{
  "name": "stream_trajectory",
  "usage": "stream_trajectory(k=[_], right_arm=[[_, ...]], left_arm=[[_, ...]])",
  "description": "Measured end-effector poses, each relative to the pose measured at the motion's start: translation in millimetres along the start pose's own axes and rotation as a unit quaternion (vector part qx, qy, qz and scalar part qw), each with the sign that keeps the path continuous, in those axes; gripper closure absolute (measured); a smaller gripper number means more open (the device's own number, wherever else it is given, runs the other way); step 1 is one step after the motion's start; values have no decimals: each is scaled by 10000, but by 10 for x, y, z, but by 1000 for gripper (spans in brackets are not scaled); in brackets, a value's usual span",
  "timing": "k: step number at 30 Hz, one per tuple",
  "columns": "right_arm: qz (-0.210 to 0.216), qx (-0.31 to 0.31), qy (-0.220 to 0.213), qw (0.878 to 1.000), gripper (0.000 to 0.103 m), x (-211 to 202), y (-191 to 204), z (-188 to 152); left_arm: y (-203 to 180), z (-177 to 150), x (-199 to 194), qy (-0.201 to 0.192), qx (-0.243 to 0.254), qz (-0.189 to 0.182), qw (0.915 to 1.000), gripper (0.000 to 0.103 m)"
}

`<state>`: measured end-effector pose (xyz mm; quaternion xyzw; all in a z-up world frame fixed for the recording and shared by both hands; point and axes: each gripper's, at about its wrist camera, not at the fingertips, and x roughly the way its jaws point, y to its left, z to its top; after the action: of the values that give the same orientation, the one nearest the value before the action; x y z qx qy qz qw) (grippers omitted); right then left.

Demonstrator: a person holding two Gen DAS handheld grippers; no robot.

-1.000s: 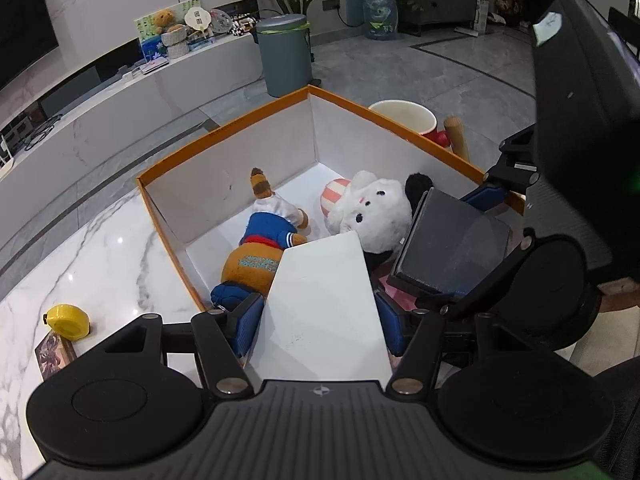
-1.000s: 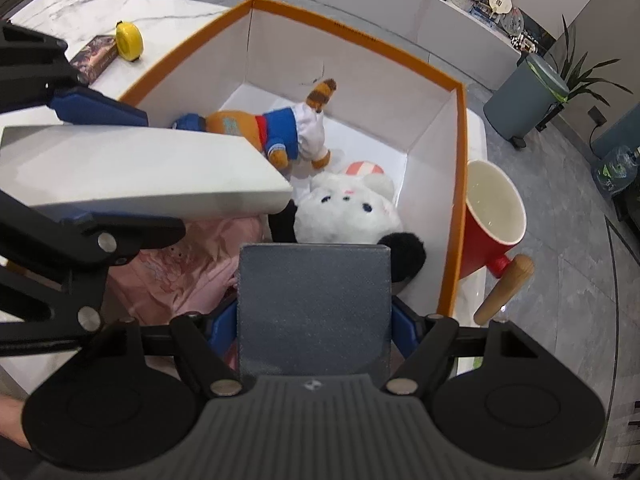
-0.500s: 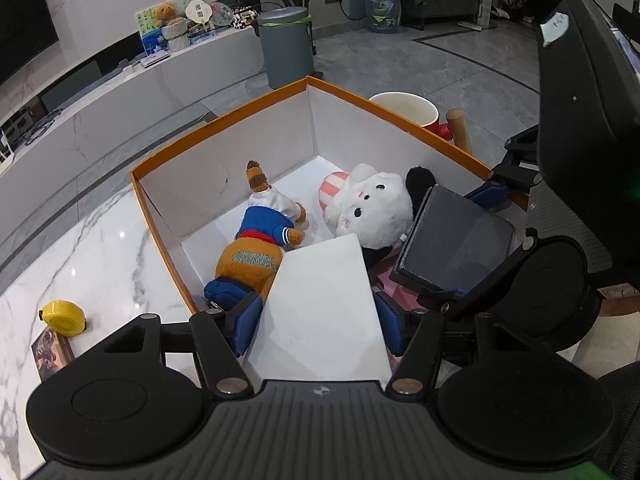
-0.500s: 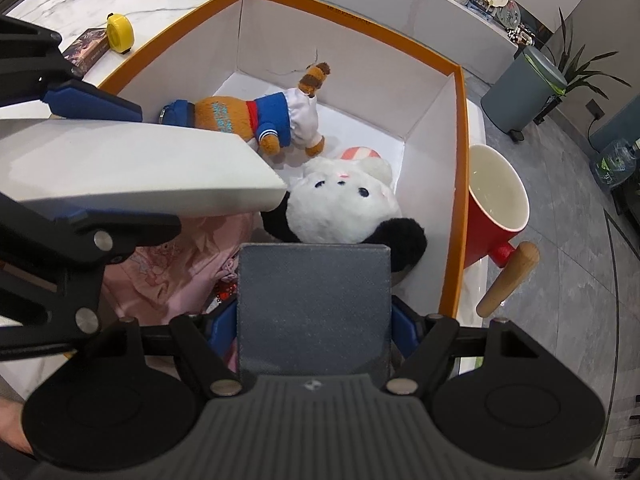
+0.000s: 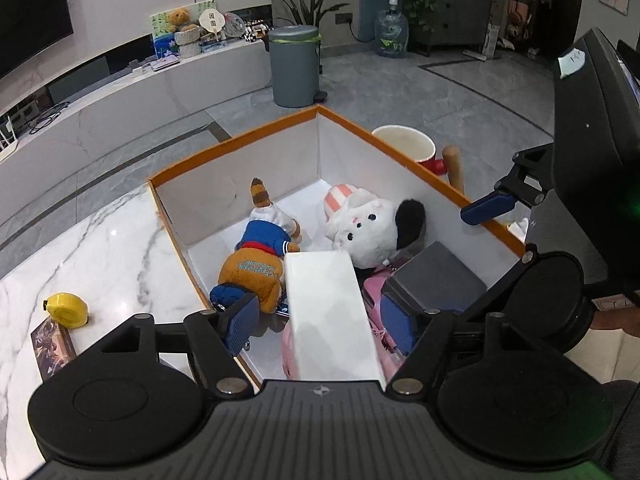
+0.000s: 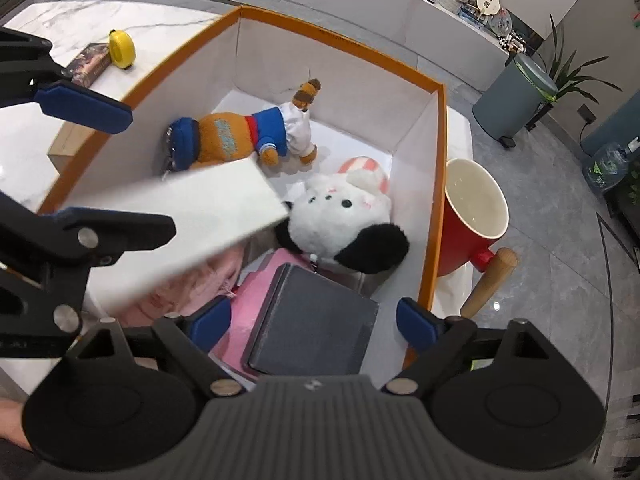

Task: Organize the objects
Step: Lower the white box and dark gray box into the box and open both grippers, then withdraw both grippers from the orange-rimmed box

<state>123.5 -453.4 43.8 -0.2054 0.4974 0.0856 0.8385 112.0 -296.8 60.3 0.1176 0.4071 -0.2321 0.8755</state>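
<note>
An orange-rimmed white carton (image 5: 232, 144) (image 6: 340, 40) holds an orange plush dog in a blue shirt (image 5: 256, 264) (image 6: 240, 136), a white plush with a black ear (image 5: 360, 228) (image 6: 340, 216) and a pink item (image 6: 256, 292). My left gripper (image 5: 318, 320) is opening. A white box (image 5: 328, 304) (image 6: 192, 216) lies between its fingers, and the pads stand clear of it. My right gripper (image 6: 314, 324) is also opening over a dark grey box (image 6: 316, 320) (image 5: 436, 280). That box lies loose on the pink item, with a gap at each pad.
A red cup with a wooden handle (image 6: 472, 216) (image 5: 404, 144) stands just outside the carton's right wall. A yellow tape measure (image 5: 66, 308) and a small printed box (image 5: 52, 344) lie on the marble table (image 5: 100, 248) to the left. A grey bin (image 5: 294, 68) stands on the floor beyond.
Both grippers' jaws have spread apart. The white box and the grey box have come loose from the pads and tipped down into the carton.
</note>
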Motion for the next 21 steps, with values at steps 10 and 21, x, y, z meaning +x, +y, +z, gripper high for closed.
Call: stream_trajectory(k=[10,21], right_arm=[[-105,-131,-229,9996,12,-264,122,124],[-113,-513,-448,9976,12,-529,532,379]], left_arm=[[149,-30,-265,-194,-171,83,9996,23],[529,-176,-584,-406,-427,239,9980,23]])
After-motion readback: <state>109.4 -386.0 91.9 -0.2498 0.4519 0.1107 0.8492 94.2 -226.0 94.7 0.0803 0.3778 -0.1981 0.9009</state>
